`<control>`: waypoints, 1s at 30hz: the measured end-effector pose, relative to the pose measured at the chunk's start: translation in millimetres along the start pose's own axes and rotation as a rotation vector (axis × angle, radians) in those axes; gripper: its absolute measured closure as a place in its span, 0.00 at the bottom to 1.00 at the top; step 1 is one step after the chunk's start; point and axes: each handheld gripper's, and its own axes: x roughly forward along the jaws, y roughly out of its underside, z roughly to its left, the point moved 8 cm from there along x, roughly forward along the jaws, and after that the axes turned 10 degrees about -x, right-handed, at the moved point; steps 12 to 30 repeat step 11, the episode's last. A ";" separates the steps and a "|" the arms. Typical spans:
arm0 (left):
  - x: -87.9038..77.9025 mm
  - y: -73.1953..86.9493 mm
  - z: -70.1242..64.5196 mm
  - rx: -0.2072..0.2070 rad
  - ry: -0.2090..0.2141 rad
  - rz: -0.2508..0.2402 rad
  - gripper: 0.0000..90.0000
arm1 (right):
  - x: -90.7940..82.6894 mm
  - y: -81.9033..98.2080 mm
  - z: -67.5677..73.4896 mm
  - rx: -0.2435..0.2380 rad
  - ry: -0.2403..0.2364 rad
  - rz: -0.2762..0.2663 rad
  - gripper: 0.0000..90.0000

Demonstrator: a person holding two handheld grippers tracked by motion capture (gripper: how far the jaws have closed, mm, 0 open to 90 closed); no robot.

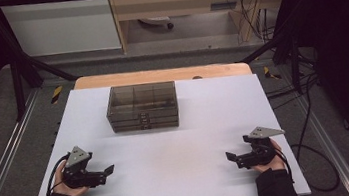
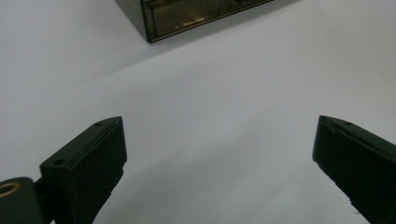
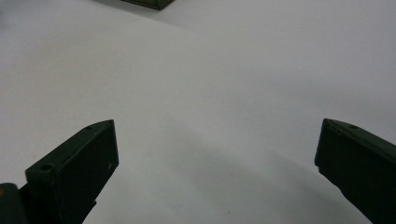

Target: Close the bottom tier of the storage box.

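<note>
A smoky see-through drawer box (image 1: 142, 106) stands on the white table (image 1: 168, 149), toward its far middle; its top is split into compartments and its drawer fronts face me. My left gripper (image 1: 107, 172) rests near the front left of the table, held in a hand, its jaws wide apart with nothing between them. The box's corner (image 2: 187, 16) lies beyond them at the top of the left gripper view. My right gripper (image 1: 231, 157) sits near the front right, open and empty too. A sliver of the box (image 3: 148, 3) shows at the top of the right gripper view.
A bare wooden strip (image 1: 162, 75) runs along the table's far edge. Black frame bars (image 1: 23, 71) stand at both far corners, and cables (image 1: 310, 111) trail on the floor at the right. A white cabinet (image 1: 60, 26) and a wooden desk (image 1: 176, 2) stand behind.
</note>
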 end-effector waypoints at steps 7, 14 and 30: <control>-1.0 2.0 7.8 -0.015 -0.015 0.004 0.03 | 0.8 0.2 0.2 -0.002 -0.002 0.002 0.00; -0.2 2.6 7.7 -0.014 -0.015 0.008 0.03 | 0.9 0.3 0.3 -0.001 -0.004 0.002 0.00; -0.2 2.6 7.7 -0.014 -0.015 0.008 0.03 | 0.9 0.3 0.3 -0.001 -0.004 0.002 0.00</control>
